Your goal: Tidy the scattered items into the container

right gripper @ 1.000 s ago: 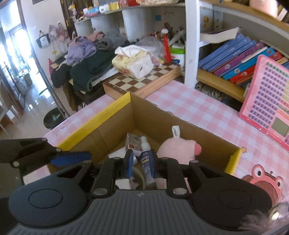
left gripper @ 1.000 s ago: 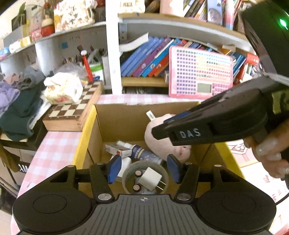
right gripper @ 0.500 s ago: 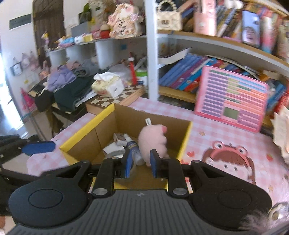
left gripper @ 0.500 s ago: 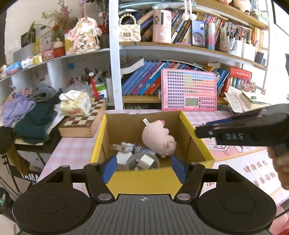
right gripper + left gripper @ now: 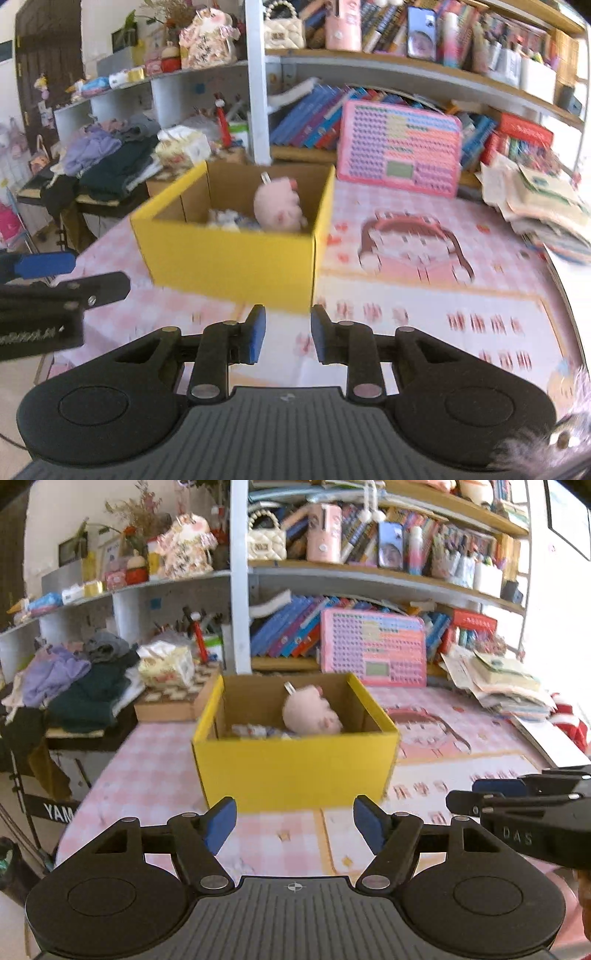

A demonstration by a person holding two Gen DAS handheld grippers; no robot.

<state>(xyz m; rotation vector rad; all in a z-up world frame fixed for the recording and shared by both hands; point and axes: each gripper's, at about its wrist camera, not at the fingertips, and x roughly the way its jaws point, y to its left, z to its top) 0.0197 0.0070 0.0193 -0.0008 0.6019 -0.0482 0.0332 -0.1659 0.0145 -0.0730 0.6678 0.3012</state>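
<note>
Yellow cardboard box (image 5: pixel 295 764) holds a pink plush toy (image 5: pixel 312 714); my left gripper (image 5: pixel 294 823) and right gripper (image 5: pixel 284 334) hover spread, empty.

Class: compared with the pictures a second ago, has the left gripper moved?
Yes. The left gripper has pulled back and up: a second ago its fingers hung over the inside of the yellow box; now the whole box sits ahead of them on the table.

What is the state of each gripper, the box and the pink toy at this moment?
left gripper: open, empty, in front of the box.
right gripper: open, empty, narrower gap.
yellow box: upright on the table, top open.
pink plush toy: lying inside the box.
small items: in the box, blurred.
</note>
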